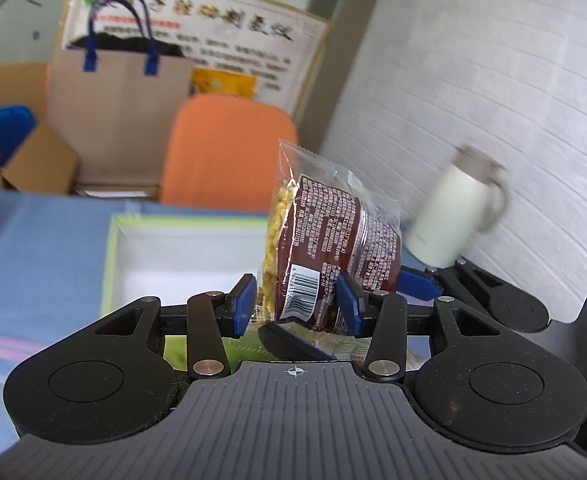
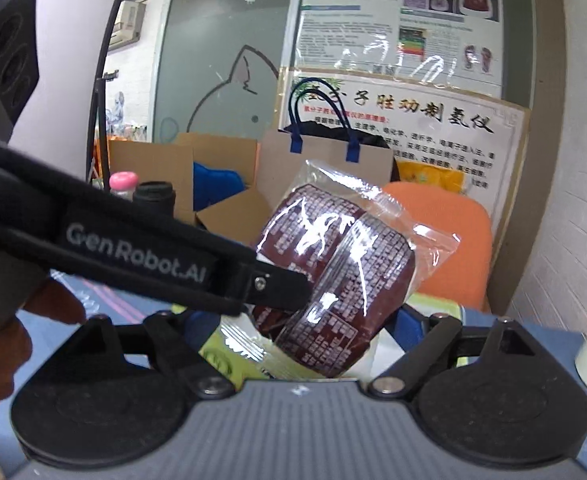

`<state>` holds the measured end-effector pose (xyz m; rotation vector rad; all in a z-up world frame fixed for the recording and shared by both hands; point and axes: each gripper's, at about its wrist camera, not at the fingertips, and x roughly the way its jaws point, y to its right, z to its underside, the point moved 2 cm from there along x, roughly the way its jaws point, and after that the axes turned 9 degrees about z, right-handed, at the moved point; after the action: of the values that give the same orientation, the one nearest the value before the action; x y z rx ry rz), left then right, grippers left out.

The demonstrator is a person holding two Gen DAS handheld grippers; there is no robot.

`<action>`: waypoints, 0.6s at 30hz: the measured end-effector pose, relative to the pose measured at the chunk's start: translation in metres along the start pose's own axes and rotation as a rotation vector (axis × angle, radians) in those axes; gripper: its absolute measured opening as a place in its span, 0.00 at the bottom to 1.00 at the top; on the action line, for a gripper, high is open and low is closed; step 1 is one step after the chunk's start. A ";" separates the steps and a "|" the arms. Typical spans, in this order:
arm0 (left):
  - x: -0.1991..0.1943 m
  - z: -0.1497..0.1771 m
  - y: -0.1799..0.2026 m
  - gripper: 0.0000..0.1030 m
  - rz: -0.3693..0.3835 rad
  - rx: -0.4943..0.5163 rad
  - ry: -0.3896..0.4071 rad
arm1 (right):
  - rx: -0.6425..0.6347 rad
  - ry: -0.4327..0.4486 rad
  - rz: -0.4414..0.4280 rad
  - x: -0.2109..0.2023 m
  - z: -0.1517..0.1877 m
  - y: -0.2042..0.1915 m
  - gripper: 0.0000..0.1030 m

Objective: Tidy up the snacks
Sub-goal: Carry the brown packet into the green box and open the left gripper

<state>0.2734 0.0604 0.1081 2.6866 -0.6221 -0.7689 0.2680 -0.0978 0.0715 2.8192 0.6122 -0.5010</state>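
Left gripper (image 1: 297, 306) clamps the snack packet (image 1: 325, 236) upright between its blue pads, above the green-rimmed box (image 1: 111, 248). Right gripper (image 2: 301, 328) gapes wide, packet between its fingers, grip unclear.

You see a clear snack packet (image 1: 325, 240) with a dark red-brown panel of fine white print, a black-and-white barcode and pale yellow pieces inside. Blue pads (image 1: 349, 304) sit on your left gripper (image 1: 297, 306), whose body is black and ribbed grey. The box (image 1: 111, 248) has a light green rim and white inside, and the tablecloth (image 1: 45, 248) is blue with pink stripes. The chair (image 1: 229, 148) is orange, the flask (image 1: 453, 212) cream, and the paper bag (image 1: 121, 112) brown with blue handles. In your right view, a black arm reads "GenRobot.AI" in grey, and a bottle cap (image 2: 123, 180) is pink
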 end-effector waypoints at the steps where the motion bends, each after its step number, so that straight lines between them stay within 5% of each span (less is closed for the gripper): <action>1: 0.006 -0.007 -0.009 0.24 -0.021 -0.001 -0.003 | 0.000 -0.017 -0.015 0.015 -0.004 -0.002 0.86; 10: 0.074 0.001 -0.096 0.25 -0.109 -0.105 -0.138 | 0.016 -0.219 -0.126 0.119 0.014 -0.020 0.85; 14: 0.075 0.003 -0.103 0.46 -0.108 -0.068 -0.140 | 0.045 -0.238 -0.139 0.123 0.020 -0.020 0.87; 18: 0.038 -0.001 -0.094 0.59 -0.135 -0.006 -0.062 | 0.075 -0.145 -0.088 0.081 0.014 -0.008 0.91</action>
<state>0.3336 0.1238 0.0573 2.7306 -0.4552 -0.8905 0.3300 -0.0653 0.0277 2.8027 0.7031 -0.7519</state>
